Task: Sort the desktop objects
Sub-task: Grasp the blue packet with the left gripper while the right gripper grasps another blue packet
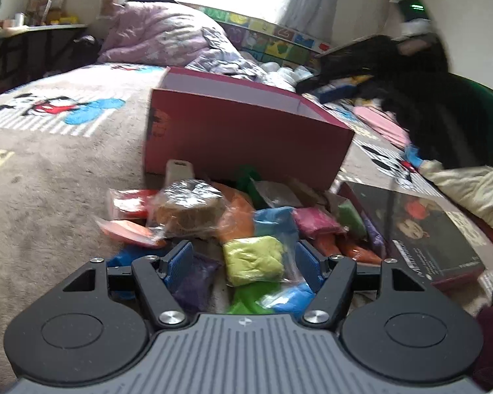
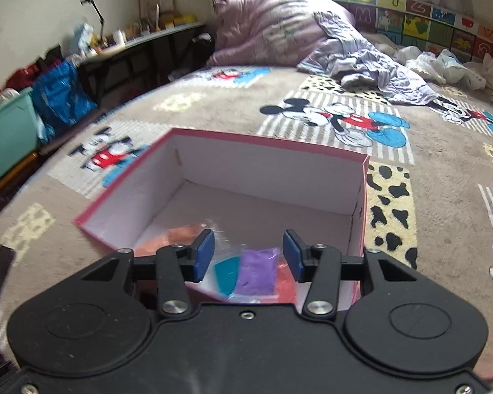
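Between my left fingers, which stand wide apart and hold nothing, I see the yellow-green clay packet (image 1: 253, 259) lying on the pile. My left gripper (image 1: 245, 264) hangs low over this heap of small bags, with its blue pads (image 1: 180, 260) on each side of the packet but not touching it, as far as I can judge. Around it lie more packets: a blue one (image 1: 272, 220) at twelve o'clock, a pink one (image 1: 315, 221) at one o'clock, a purple one (image 1: 194, 282) at nine o'clock. A round brown block in clear wrap (image 1: 189, 208) sits at eleven o'clock, and further at twelve o'clock stands the red box (image 1: 246, 134). A dark book (image 1: 427, 233) lies at three o'clock.

My right gripper (image 2: 248, 257) is also open and empty, and it hovers over the near edge of the same red box (image 2: 364, 197). Inside, just under the fingers, lie a purple packet (image 2: 256, 271), a teal one (image 2: 227, 274) at nine o'clock of it and a red one (image 2: 284, 282) at three o'clock.

I think these packets are light and soft, and the clay will give under pressure. The plastic film looks smooth, so it may slip. I would take the yellow-green one across its thick middle, not by the loose film at the edge, and close gently. The neighbours lie very close, so a finger could catch a second bag.
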Available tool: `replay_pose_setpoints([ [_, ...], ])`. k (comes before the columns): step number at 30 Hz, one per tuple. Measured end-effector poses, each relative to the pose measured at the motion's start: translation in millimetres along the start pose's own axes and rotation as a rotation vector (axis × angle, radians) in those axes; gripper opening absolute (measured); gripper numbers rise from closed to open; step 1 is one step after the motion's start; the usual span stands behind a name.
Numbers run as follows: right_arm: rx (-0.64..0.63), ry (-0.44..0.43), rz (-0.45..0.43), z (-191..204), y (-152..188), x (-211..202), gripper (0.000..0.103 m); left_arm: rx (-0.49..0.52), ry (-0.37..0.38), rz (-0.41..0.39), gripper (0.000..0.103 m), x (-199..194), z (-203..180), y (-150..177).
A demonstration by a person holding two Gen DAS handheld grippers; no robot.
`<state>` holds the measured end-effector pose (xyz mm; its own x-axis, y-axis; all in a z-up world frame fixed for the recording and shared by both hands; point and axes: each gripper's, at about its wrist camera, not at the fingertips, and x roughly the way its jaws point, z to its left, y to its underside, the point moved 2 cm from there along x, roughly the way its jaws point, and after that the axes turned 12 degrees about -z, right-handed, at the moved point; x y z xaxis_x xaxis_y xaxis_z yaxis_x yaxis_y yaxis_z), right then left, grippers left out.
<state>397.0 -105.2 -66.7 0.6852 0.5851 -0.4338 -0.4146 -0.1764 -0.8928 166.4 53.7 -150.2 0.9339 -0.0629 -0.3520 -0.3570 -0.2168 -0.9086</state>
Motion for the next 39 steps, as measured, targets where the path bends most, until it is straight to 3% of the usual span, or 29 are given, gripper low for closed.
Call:
replay_pose_setpoints([
  [5,-0.02,-0.038,-0.023,19.0,17.4,-34.1,0.048,0.011,-0.111,-0.051,0.068,-5.4,9.3,-5.5],
  [15,0.001,-0.159,0.051,58.8,71.0,-72.0,0.05,-0.005,-0.246,-0.004,0.068,-4.7,30.3,-2.4],
  [25,-0.006,-0.235,0.188,91.8,142.8,-84.1,0.05,-0.011,-0.258,0.046,0.061,-1.4,35.6,5.5],
  [31,-0.069,-0.247,0.191,106.5,163.5,-88.9,0.052,-0.033,-0.256,0.065,0.061,-0.3,37.6,8.7],
  [33,-0.088,-0.243,0.188,110.6,166.6,-87.5,0.056,-0.041,-0.256,0.071,0.06,0.1,38.3,9.8],
  [39,-0.071,-0.233,0.175,114.1,174.2,-79.7,0.059,-0.118,-0.26,0.089,0.06,8.9,50.0,15.1],
])
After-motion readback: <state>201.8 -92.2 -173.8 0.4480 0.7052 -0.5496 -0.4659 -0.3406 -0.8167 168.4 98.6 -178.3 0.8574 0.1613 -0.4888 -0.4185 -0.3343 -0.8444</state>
